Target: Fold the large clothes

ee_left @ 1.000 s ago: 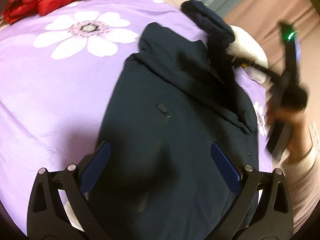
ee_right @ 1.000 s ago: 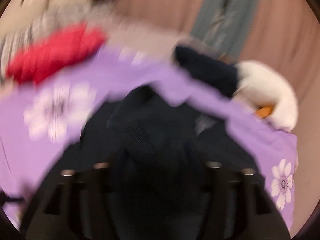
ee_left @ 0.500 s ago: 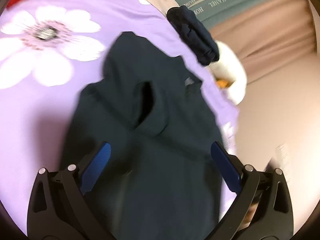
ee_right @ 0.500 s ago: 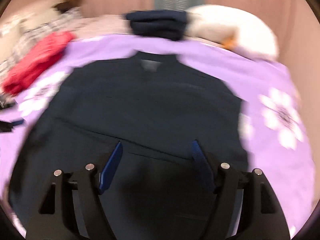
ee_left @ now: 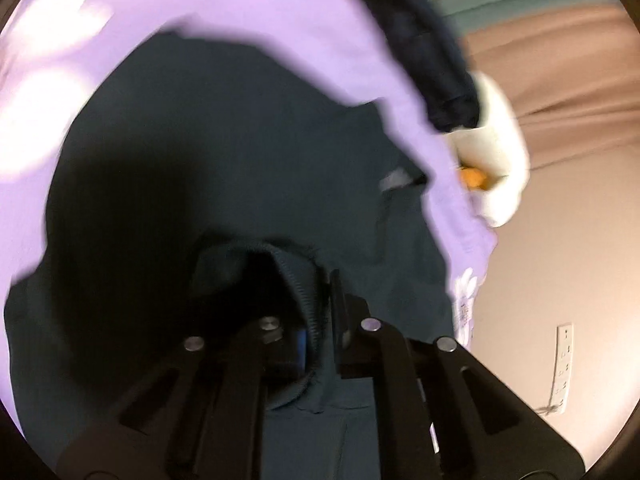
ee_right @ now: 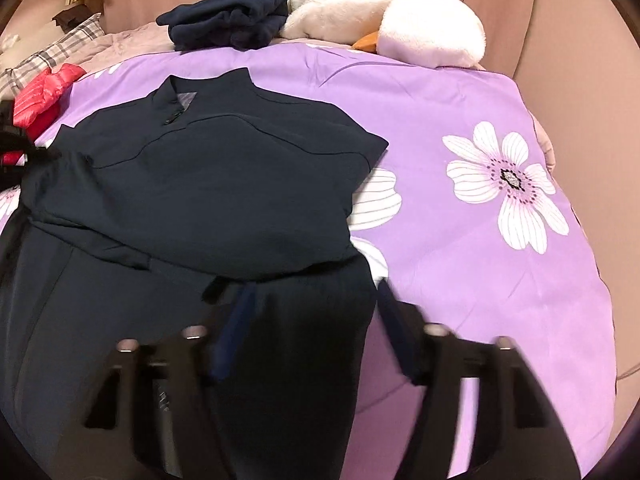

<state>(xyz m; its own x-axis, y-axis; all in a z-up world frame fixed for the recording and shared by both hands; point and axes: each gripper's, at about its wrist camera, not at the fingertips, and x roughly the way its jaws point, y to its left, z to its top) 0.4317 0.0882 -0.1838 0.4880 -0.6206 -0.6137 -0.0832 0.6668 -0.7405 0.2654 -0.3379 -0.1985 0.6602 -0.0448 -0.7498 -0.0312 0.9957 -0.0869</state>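
The left gripper (ee_left: 320,320), wide apart before, now pinches the navy jacket's (ee_right: 224,184) cuff (ee_left: 296,280). The right gripper (ee_right: 308,332) hangs apart at 6 o'clock. Sleeve folding can start.

I've got open purple bedspread (ee_right: 460,272) to the right of the dark jacket (ee_right: 208,192), flat and bare out to the bed's edge. Far side is crowded: a folded navy pile (ee_right: 228,26) touching the white plush toy (ee_right: 400,16). A red garment (ee_right: 44,92) blocks the far left corner. My left gripper (ee_left: 320,320) is wrapped in the jacket's ribbed cuff, no slack there.
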